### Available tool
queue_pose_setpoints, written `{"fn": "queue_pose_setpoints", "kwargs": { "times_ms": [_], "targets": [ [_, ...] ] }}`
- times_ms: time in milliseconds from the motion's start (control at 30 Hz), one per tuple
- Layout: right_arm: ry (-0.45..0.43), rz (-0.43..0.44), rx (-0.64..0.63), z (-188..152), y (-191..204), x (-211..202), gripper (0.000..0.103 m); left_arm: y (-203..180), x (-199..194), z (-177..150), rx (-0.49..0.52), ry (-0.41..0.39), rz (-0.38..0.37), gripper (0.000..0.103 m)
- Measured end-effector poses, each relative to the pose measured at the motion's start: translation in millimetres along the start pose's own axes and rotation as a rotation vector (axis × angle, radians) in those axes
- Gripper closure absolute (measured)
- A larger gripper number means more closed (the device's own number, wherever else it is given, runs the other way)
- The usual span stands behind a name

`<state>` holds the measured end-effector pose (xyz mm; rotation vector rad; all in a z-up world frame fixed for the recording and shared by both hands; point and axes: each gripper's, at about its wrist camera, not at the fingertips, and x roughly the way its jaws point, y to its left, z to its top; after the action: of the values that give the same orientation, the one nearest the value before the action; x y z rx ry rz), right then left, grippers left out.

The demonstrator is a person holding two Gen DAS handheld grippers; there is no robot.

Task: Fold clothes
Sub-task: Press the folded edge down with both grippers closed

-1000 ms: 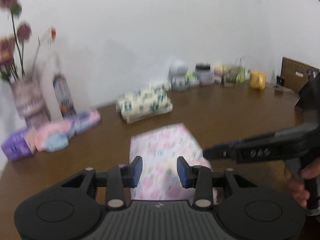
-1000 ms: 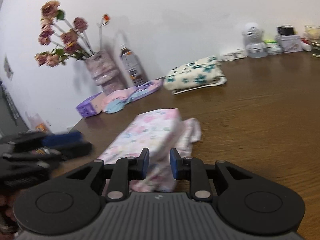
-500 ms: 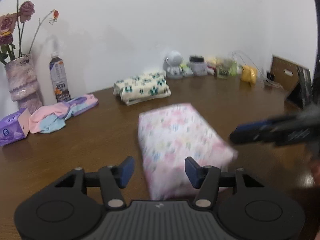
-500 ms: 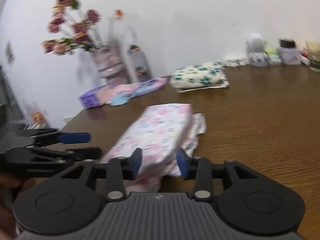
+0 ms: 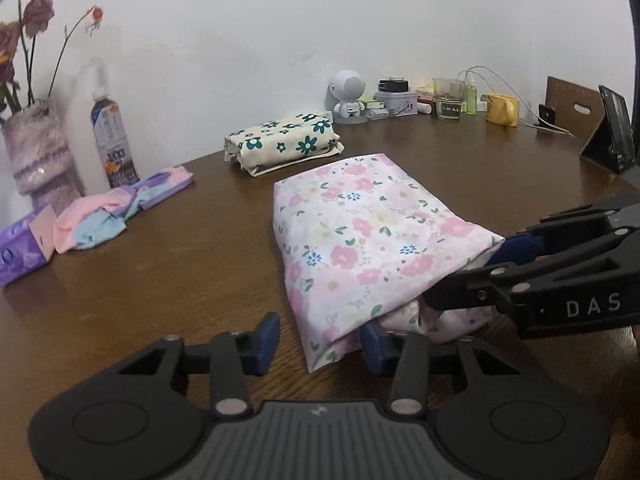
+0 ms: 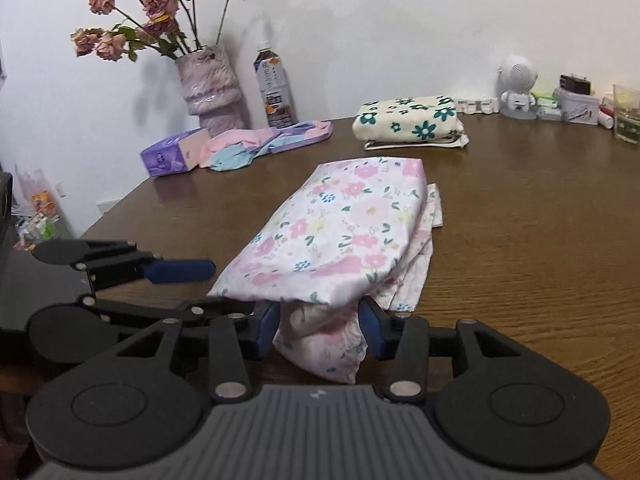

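Opened wider since: left gripper (image 5: 318,338), right gripper (image 6: 319,328), both released. Pink floral garment (image 5: 360,236) folded mid-table (image 5: 180,272), near layers untidy; green-flowered bundle (image 5: 284,142) folded by far edge.

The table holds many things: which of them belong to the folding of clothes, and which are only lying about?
Belong to the job:
- pink flowered cloth, being folded
- left gripper, open
- right gripper, open
- green flowered cloth, already folded
- pink and blue cloth, unfolded

Only lying about:
- vase
- bottle
- tissue pack
- white figure
- glass
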<state>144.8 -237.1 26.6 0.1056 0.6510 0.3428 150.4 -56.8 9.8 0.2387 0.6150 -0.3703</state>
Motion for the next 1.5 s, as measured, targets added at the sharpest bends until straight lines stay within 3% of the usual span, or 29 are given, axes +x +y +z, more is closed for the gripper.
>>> {"fn": "queue_pose_setpoints", "kwargs": {
  "times_ms": [33,133,300,400,533,600,633,700,967,1167,1300,1500],
  "targets": [
    [0.001,-0.020,-0.003,0,0,1,0.070,1,2,0,-0.015,-0.001,-0.002,0.086],
    [0.019,-0.052,-0.002,-2,-7,5,0.086,6,2,-1,-0.077,-0.011,-0.015,0.098],
    [0.021,-0.084,-0.049,-9,-14,2,0.098,1,-4,-4,-0.123,-0.039,-0.020,0.100],
    [0.026,-0.090,-0.070,-11,-14,1,0.097,-1,-4,-6,-0.154,-0.035,-0.018,0.100],
    [0.001,-0.097,-0.078,-12,-11,-10,0.084,-3,-6,-5,-0.149,-0.033,-0.005,0.089],
    [-0.014,-0.107,-0.085,-11,-10,-11,0.084,-4,-5,-5,-0.139,-0.030,0.010,0.085],
    [-0.020,-0.113,-0.089,-10,-9,-11,0.086,-3,-3,-5,-0.142,-0.024,0.010,0.087],
    [-0.004,-0.129,-0.114,-12,-7,-7,0.096,0,1,-6,-0.165,-0.014,-0.001,0.102],
    [0.033,-0.178,-0.245,-22,8,3,0.098,6,-6,-12,-0.237,-0.041,0.000,0.102],
    [0.011,-0.181,-0.248,-22,8,-5,0.092,1,-8,-13,-0.221,-0.028,-0.006,0.091],
    [0.025,-0.201,-0.297,-25,12,1,0.096,3,-2,-15,-0.243,-0.015,-0.010,0.102],
    [0.039,-0.211,-0.336,-27,15,3,0.098,9,-5,-19,-0.298,-0.022,-0.019,0.103]
  ]
}}
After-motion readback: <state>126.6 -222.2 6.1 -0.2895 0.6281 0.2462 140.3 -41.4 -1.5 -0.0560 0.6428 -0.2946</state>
